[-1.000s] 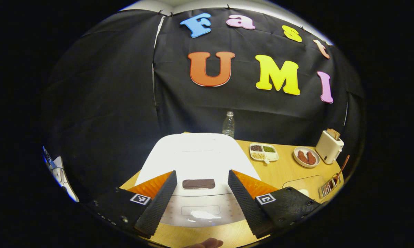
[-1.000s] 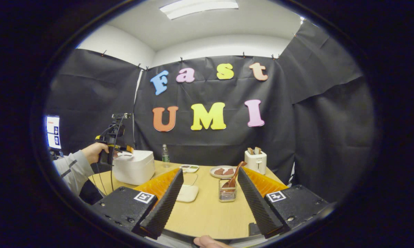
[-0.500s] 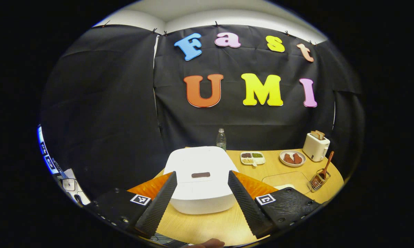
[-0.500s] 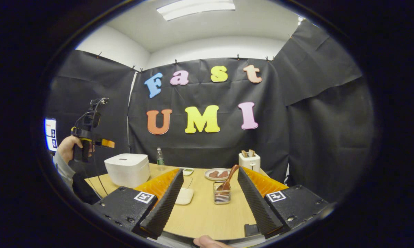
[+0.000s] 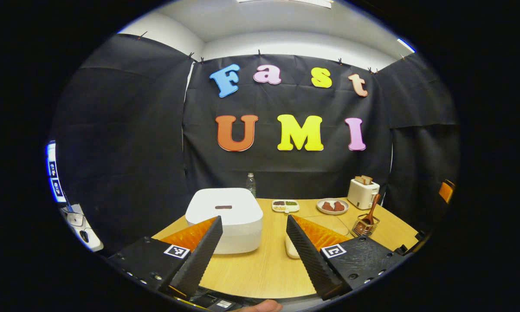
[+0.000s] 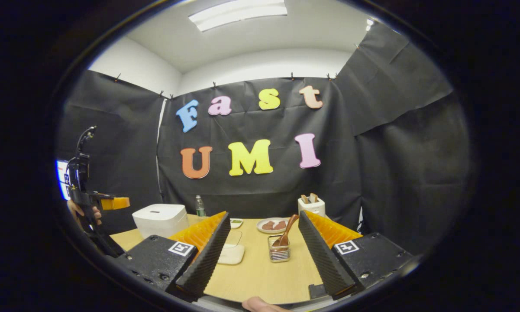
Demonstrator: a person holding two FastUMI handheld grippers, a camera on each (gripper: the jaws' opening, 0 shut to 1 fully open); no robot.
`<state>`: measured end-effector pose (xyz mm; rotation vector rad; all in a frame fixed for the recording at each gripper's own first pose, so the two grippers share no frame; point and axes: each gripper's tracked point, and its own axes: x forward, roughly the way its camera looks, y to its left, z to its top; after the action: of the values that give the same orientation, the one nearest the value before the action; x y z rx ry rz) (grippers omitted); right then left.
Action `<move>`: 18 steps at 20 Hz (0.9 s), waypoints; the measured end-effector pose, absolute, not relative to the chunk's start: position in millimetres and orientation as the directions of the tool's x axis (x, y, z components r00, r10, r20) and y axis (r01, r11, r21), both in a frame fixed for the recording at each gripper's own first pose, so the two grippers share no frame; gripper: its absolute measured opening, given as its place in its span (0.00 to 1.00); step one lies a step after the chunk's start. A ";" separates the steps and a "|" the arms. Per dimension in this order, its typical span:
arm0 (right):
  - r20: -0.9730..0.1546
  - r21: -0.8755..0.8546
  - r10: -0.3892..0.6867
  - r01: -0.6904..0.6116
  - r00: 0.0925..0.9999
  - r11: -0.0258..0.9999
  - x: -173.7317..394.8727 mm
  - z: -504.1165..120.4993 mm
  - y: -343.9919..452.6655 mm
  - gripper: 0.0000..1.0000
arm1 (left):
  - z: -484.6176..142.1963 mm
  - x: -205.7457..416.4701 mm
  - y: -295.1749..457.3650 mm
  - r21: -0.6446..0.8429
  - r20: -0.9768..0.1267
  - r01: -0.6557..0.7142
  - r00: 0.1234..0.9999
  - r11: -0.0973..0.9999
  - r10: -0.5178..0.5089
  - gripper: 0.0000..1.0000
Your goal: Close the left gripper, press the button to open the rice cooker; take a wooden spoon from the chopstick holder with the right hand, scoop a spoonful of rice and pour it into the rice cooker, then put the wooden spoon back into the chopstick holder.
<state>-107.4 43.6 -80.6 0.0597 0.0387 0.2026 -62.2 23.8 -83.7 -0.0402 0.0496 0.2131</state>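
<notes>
Ceiling light panel point(image 6: 238, 9) overhead, bright, slightly blown out; below it rice cooker point(image 5: 224, 219) lid glares; edges bent, perhaps soft.

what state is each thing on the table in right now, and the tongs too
rice cooker: lid shut
wooden spoon: standing tilted in the chopstick holder
toaster: bread slices sticking up
water bottle: upright, cap on
round plate: holds two brown pieces
left tongs: open, holding nothing
right tongs: open, holding nothing

No readable text, label or number on any object (fiducial squares carry patterns only).
</notes>
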 end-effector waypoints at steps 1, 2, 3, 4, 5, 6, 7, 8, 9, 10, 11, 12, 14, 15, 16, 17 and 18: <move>-0.037 0.061 0.204 -0.201 0.978 0.978 -105.8 -80.4 44.5 1.00 | -85.2 -70.3 23.9 -0.047 -0.033 -0.213 0.977 0.976 0.212 0.95; -0.036 0.057 0.205 -0.202 0.978 0.978 -103.2 -76.7 46.0 1.00 | -80.4 -75.9 20.3 -0.056 -0.012 -0.211 0.978 0.976 0.210 0.95; -0.024 0.053 0.208 -0.207 0.978 0.977 -101.2 -66.8 48.1 1.00 | -76.4 -82.8 13.4 -0.058 0.005 -0.205 0.979 0.977 0.206 0.95; -0.012 0.050 0.211 -0.210 0.977 0.976 -97.6 -56.4 49.6 0.96 | -72.5 -87.5 9.7 -0.062 0.018 -0.205 0.978 0.977 0.207 0.95; -0.004 0.048 0.215 -0.215 0.977 0.975 -94.7 -48.2 52.9 1.00 | -65.2 -92.1 9.1 -0.073 0.036 -0.216 0.975 0.974 0.219 0.95; -0.002 0.046 0.221 -0.221 0.975 0.974 -93.5 -41.3 56.3 1.00 | -59.3 -97.9 6.5 -0.087 0.054 -0.215 0.974 0.973 0.220 0.95; 0.001 0.050 0.221 -0.220 0.975 0.974 -93.6 -38.2 57.3 1.00 | -55.9 -100.7 -1.8 -0.101 0.067 -0.203 0.975 0.974 0.211 0.95; 0.006 0.052 0.221 -0.221 0.975 0.974 -94.5 -36.6 57.2 0.96 | -56.0 -103.2 -9.5 -0.116 0.070 -0.188 0.978 0.975 0.197 0.94; 0.008 0.047 0.217 -0.217 0.976 0.975 -97.3 -41.0 55.6 1.00 | -54.8 -104.6 -16.5 -0.127 0.077 -0.170 0.981 0.977 0.181 0.94; 0.011 0.039 0.216 -0.216 0.976 0.976 -101.2 -47.1 53.0 0.96 | -55.8 -105.7 -19.8 -0.126 0.074 -0.161 0.982 0.979 0.171 0.94; 0.006 0.032 0.218 -0.218 0.976 0.975 -103.9 -53.8 52.1 1.00 | -57.0 -107.5 -19.5 -0.110 0.068 -0.162 0.983 0.981 0.171 0.94; -0.003 0.033 0.214 -0.213 0.977 0.976 -106.2 -59.9 48.9 1.00 | -55.8 -111.0 -17.8 -0.085 0.073 -0.173 0.981 0.981 0.179 0.94; 0.000 0.034 0.191 -0.191 0.982 0.981 -106.5 -62.3 38.4 1.00 | -53.3 -114.7 -17.5 -0.030 0.088 -0.189 0.978 0.982 0.191 0.94; 0.004 0.035 0.179 -0.179 0.984 0.983 -107.1 -61.6 34.1 0.96 | -51.2 -116.2 -20.6 -0.011 0.095 -0.192 0.977 0.981 0.192 0.94; 0.007 0.042 0.171 -0.171 0.985 0.984 -106.7 -61.3 30.6 1.00 | -50.0 -116.2 -23.4 -0.001 0.100 -0.189 0.977 0.982 0.188 0.94; 0.006 0.050 0.169 -0.169 0.986 0.984 -107.2 -62.7 30.0 1.00 | -51.5 -115.1 -25.8 0.001 0.100 -0.182 0.978 0.983 0.181 0.94; 0.005 0.058 0.170 -0.170 0.985 0.984 -107.1 -64.0 29.8 0.96 | -54.1 -114.8 -29.1 -0.003 0.095 -0.171 0.981 0.985 0.171 0.94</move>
<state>-107.1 29.8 -64.0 0.0582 -0.0005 0.1712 -114.8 -29.1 -54.1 0.0056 -0.0955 0.1723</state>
